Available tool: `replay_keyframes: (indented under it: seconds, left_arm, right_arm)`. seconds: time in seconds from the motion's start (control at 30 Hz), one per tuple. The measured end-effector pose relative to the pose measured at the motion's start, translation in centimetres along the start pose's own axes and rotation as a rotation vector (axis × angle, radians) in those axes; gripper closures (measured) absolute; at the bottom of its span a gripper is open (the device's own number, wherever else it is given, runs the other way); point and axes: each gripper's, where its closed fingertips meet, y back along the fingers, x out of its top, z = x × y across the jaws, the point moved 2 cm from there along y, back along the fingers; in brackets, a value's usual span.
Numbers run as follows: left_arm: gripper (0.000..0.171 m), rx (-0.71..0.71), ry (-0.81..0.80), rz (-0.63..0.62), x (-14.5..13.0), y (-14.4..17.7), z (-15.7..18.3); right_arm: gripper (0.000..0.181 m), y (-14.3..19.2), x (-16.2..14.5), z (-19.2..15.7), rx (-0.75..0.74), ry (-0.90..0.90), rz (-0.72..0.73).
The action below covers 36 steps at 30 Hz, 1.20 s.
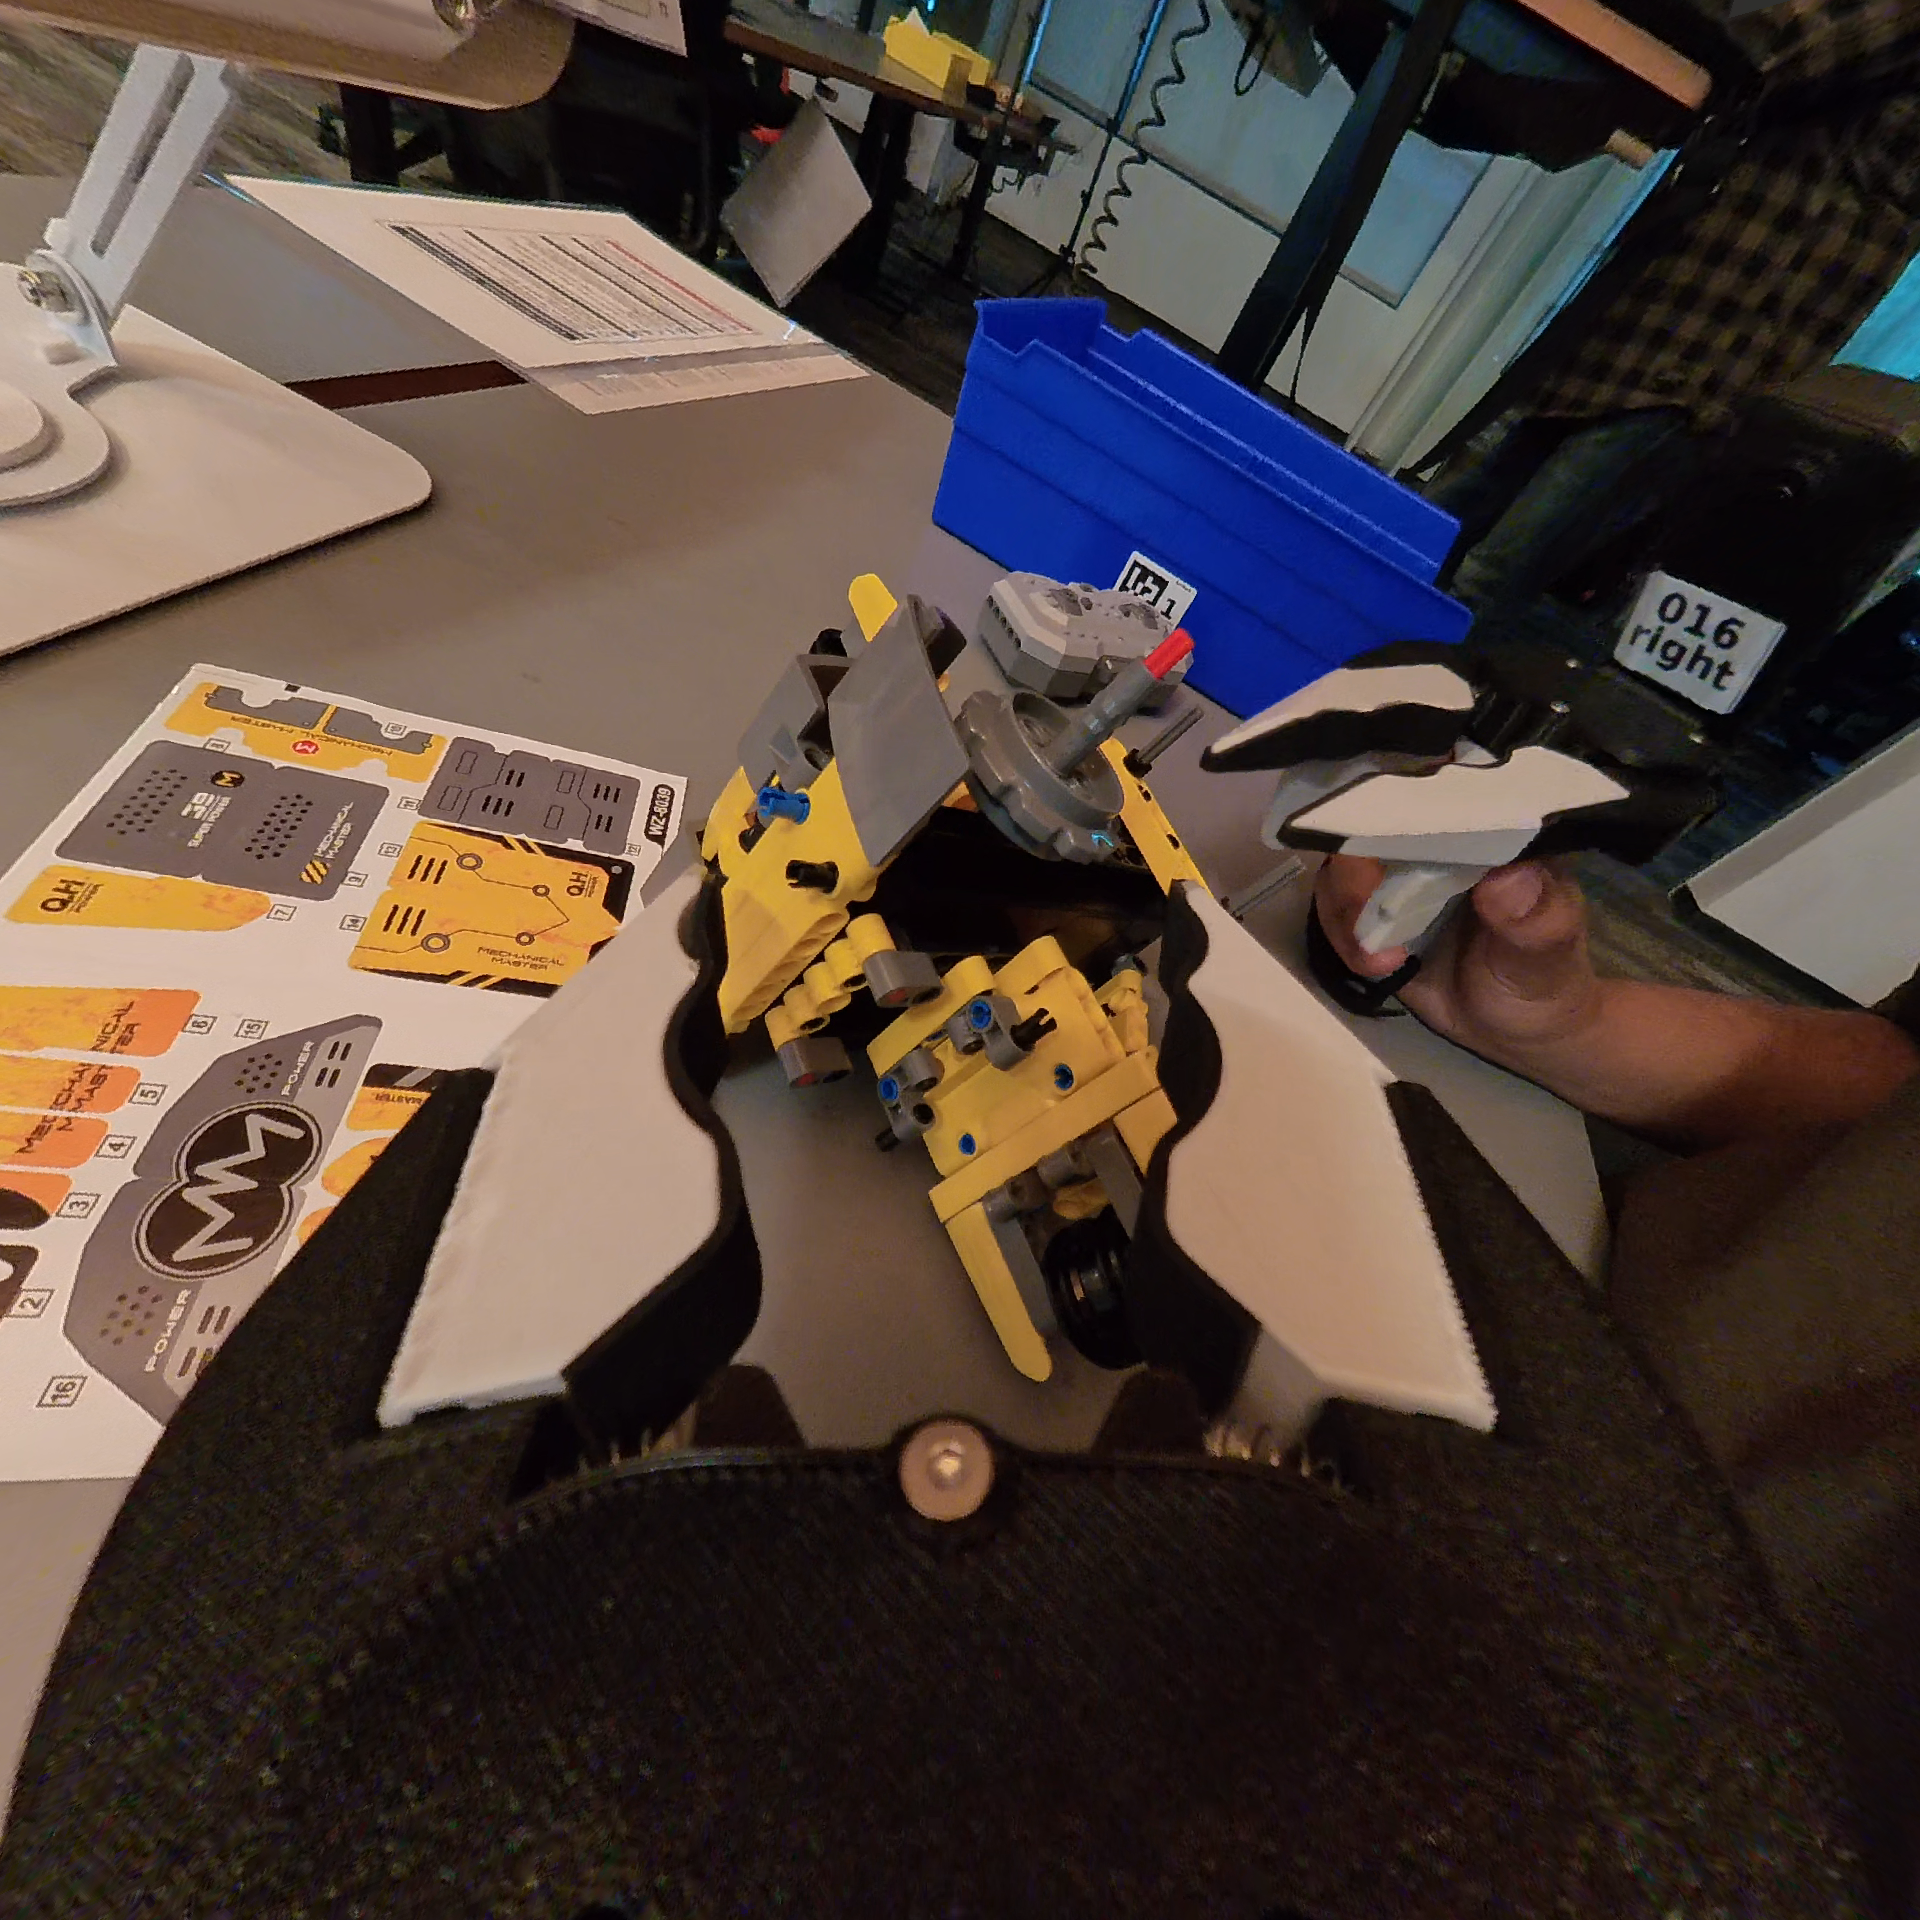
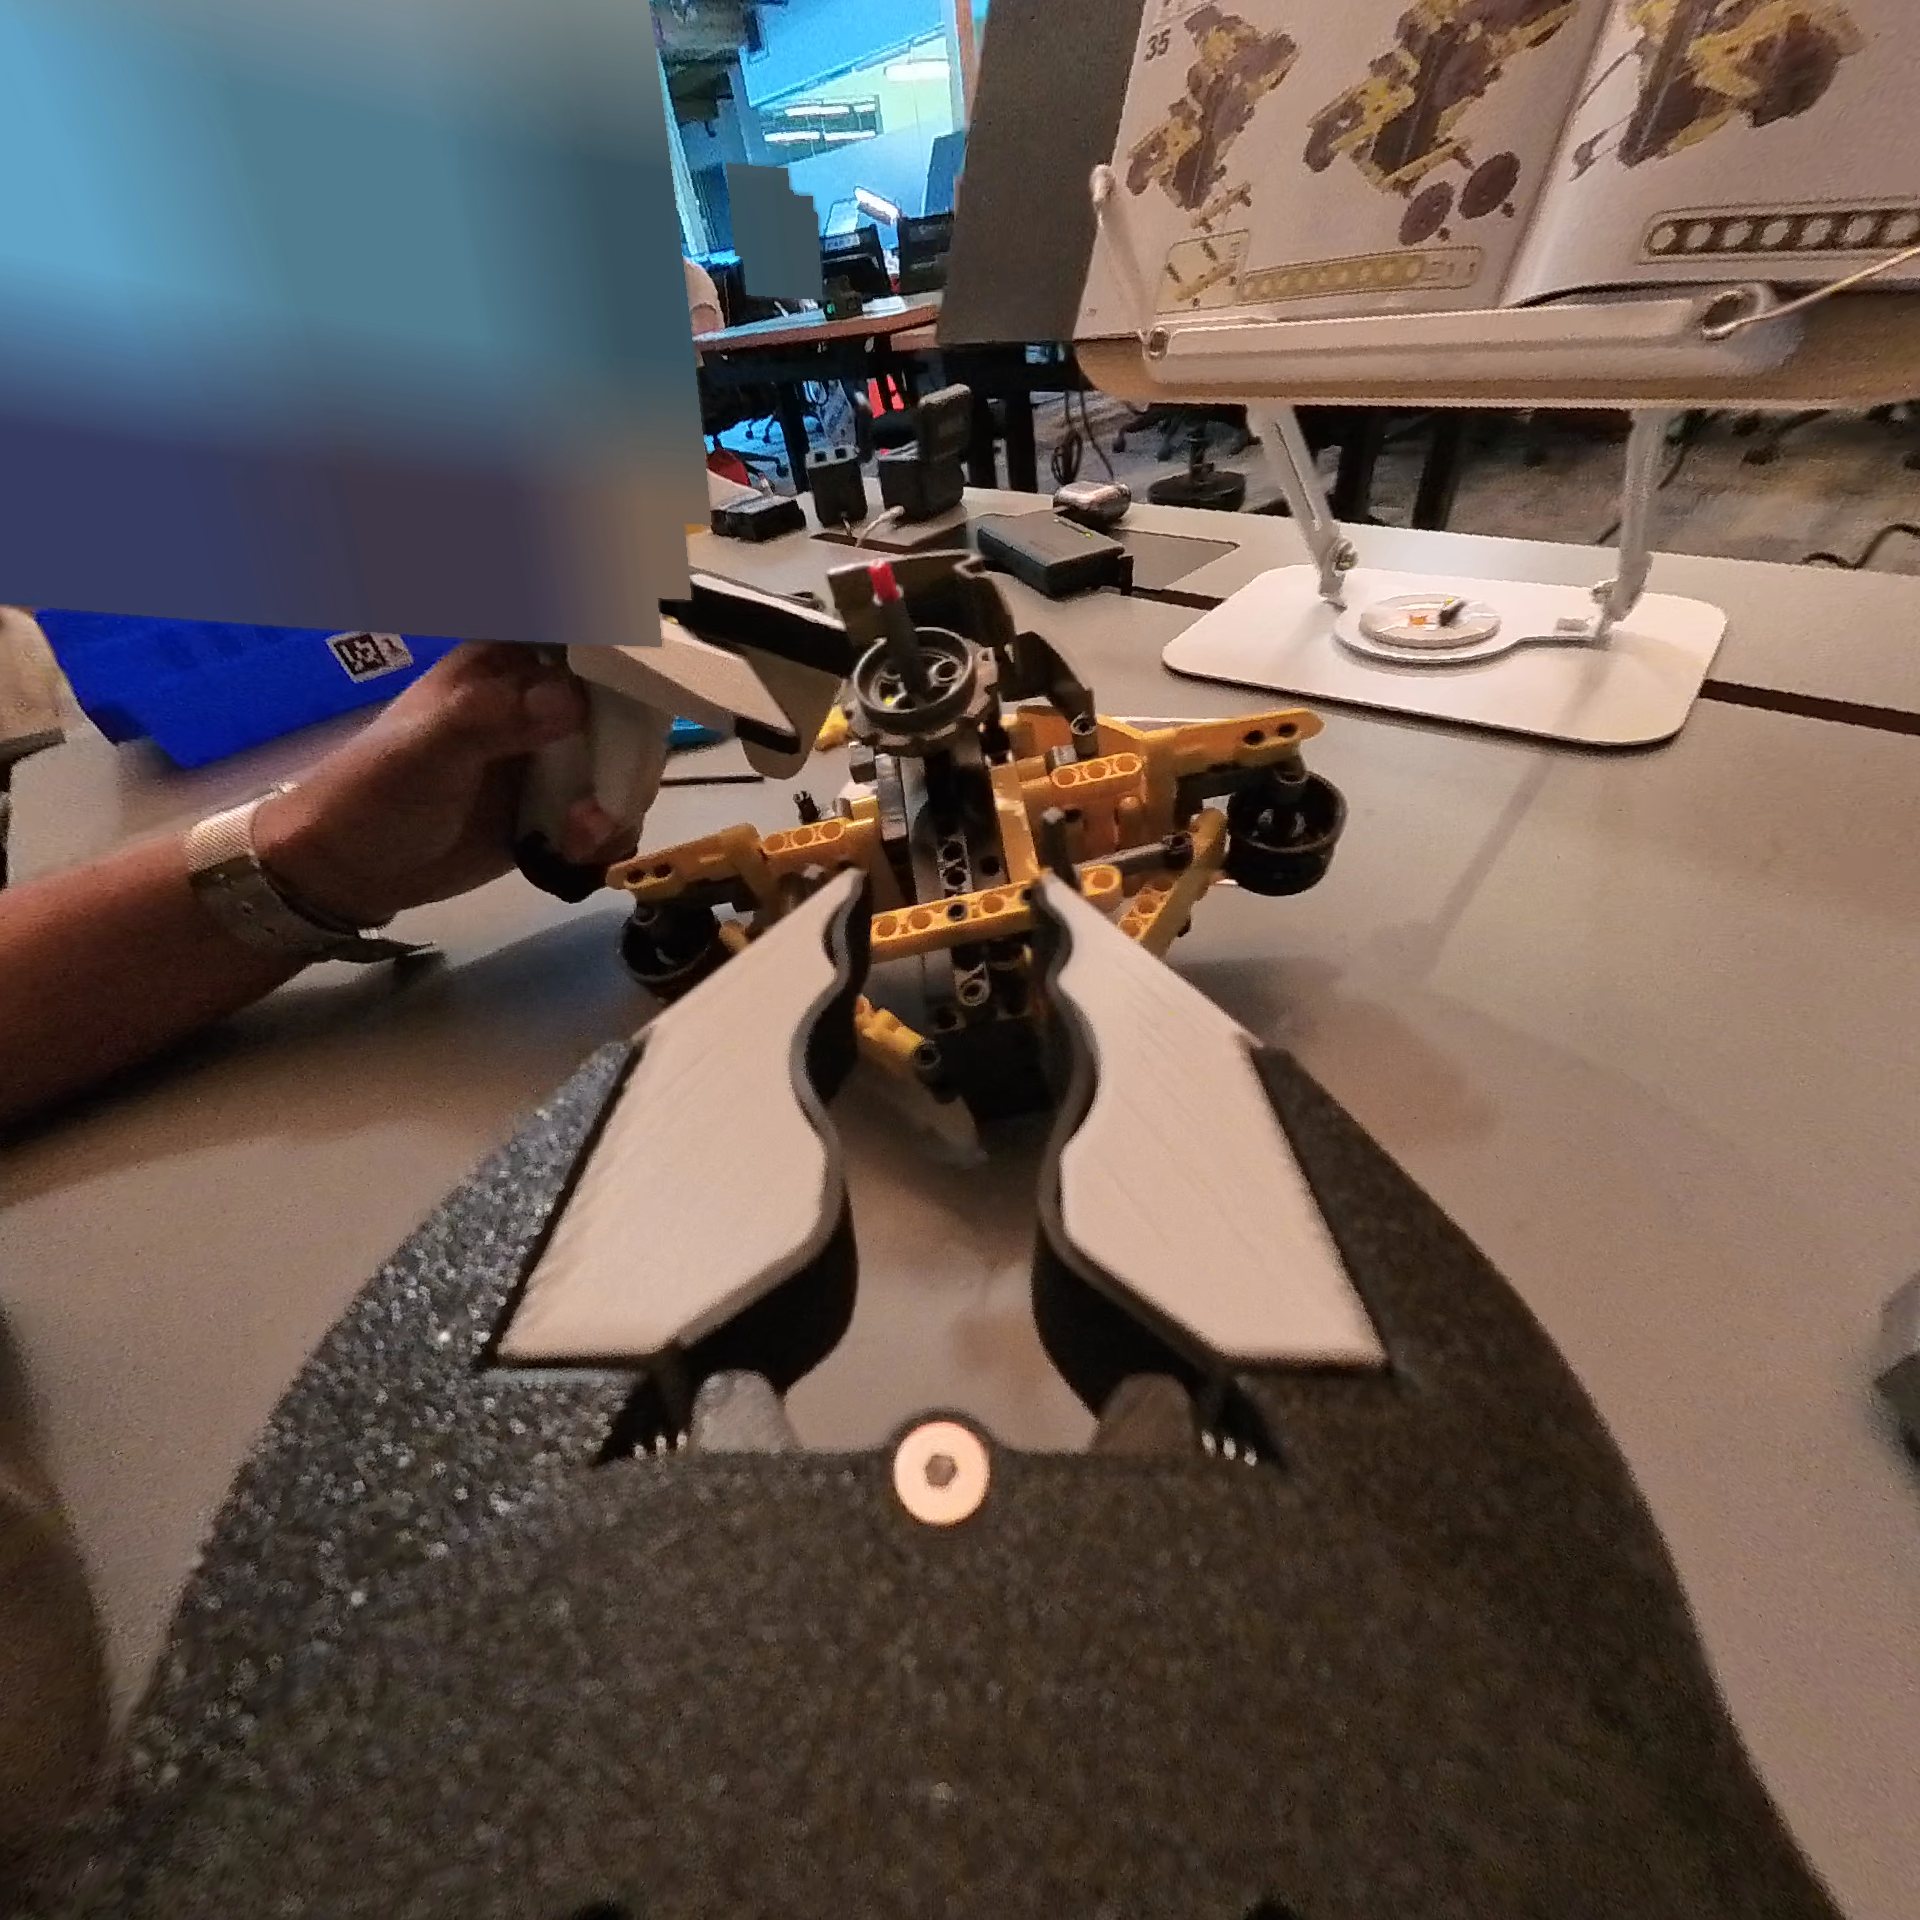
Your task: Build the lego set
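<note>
A yellow and grey brick-built vehicle model (image 1: 997, 1039) stands tilted up on the grey table (image 1: 582, 582). My left gripper (image 1: 935, 904) is shut on it, pads against both yellow sides. A grey gear wheel (image 1: 1029, 769) with a dark axle, red at its tip (image 1: 1127, 691), sits at the model's top. My right gripper (image 1: 1242, 795) hovers just right of that axle, holding nothing. In the right wrist view, my right gripper (image 2: 948, 883) is partly open in front of the model (image 2: 1101, 774). The left gripper (image 2: 800, 691) reaches in from the left behind the gear wheel (image 2: 920, 675).
A blue bin (image 1: 1174, 478) stands behind the model, with a grey brick part (image 1: 1070, 623) in front of it. A sticker sheet (image 1: 312, 894) lies at the left. A white book stand (image 2: 1455, 665) holds an open instruction booklet (image 2: 1455, 145). A person's hand (image 2: 416, 790) holds the left gripper.
</note>
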Motion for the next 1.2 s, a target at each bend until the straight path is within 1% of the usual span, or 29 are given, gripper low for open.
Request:
replay_keyframes:
  seconds: [0.17,0.27,0.4,0.63,0.7,0.83,1.0,1.13,1.2]
  left_arm:
    - [0.090,0.002,0.000,-0.004,-0.1,-0.1,0.0]
    - [0.090,0.006,0.000,-0.006,-0.1,-0.1,-0.1]
    - [0.090,0.006,0.006,-0.010,-0.3,-0.1,-0.3]
    - [0.090,0.006,0.015,-0.016,-0.5,-0.2,-0.4]
    - [0.090,0.007,0.014,-0.017,-0.4,-0.2,-0.4]
    - [0.090,0.010,0.007,-0.023,-0.5,-0.3,-0.3]
    - [0.090,0.027,-0.007,-0.041,-0.8,-0.4,-0.6]
    - [0.090,0.023,0.004,-0.050,-1.0,-0.5,-0.7]
    - [0.090,0.014,0.014,-0.048,-1.1,-0.6,-0.6]
  right_arm:
    - [0.174,-0.3,-0.1,0.5,-0.075,0.056,-0.017]
    - [0.181,-0.4,0.0,0.7,-0.071,0.055,-0.016]
    - [0.181,-0.7,-0.1,0.5,-0.059,0.067,-0.030]
    - [0.181,-1.5,-0.1,0.4,-0.061,0.150,-0.043]
    - [0.178,-1.7,-0.3,0.4,-0.055,0.150,-0.060]
    - [0.165,-1.7,-0.3,0.3,-0.041,0.141,-0.057]
    - [0.163,-1.4,-0.3,0.3,-0.015,0.133,-0.061]
    - [0.162,-0.8,-0.5,-0.8,0.052,0.243,-0.072]
    - [0.155,-0.3,-0.1,-0.9,0.056,0.335,-0.047]
